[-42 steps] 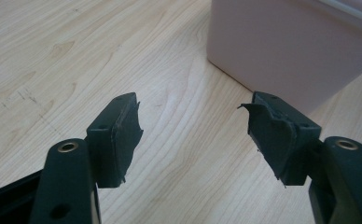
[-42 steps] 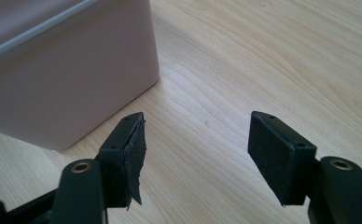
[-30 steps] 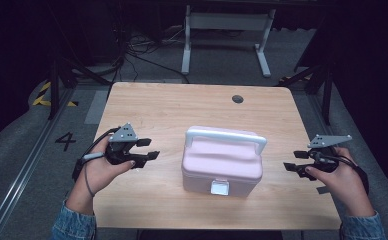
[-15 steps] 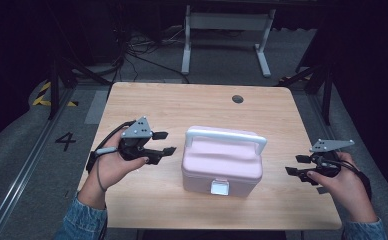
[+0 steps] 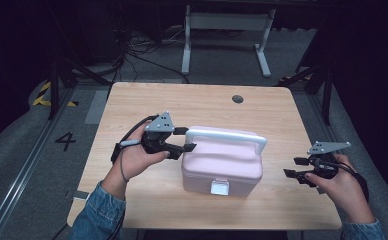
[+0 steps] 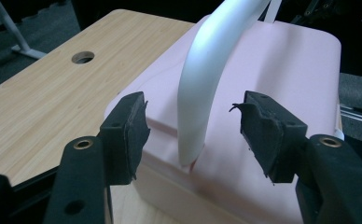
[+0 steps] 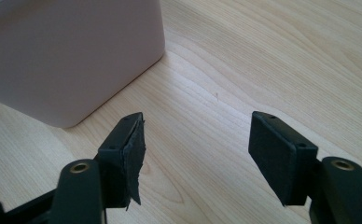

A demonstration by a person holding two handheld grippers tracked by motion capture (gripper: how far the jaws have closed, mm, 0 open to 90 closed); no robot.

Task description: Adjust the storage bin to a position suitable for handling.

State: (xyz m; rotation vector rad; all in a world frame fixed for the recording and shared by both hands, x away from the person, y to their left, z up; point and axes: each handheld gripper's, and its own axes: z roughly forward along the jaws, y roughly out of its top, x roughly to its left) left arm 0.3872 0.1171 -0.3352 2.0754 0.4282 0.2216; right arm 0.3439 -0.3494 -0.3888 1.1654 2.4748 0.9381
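A pale pink box [image 5: 222, 160] with a white arched handle [image 5: 227, 135] and a white front latch [image 5: 219, 187] stands in the middle of the wooden table [image 5: 147, 100]. My left gripper [image 5: 184, 139] is at the box's left end and its jaws have just been opening. In the left gripper view the handle's near leg [image 6: 207, 70] rises between the jaws of the left gripper [image 6: 193, 135], and neither pad touches it. My right gripper [image 5: 294, 167] is held open to the right of the box. In the right gripper view the right gripper [image 7: 198, 149] has bare table between its jaws, with a box corner [image 7: 67, 51] ahead.
A round cable hole [image 5: 237, 99] sits near the table's far edge. Beyond the table, a white desk frame [image 5: 227, 22] and cables lie on the dark floor. A "4" mark [image 5: 65, 141] is on the floor at the left.
My left hand has moved right, from the table's left part up to the box's handle end, with its jaws a little wider. The right hand has barely moved.
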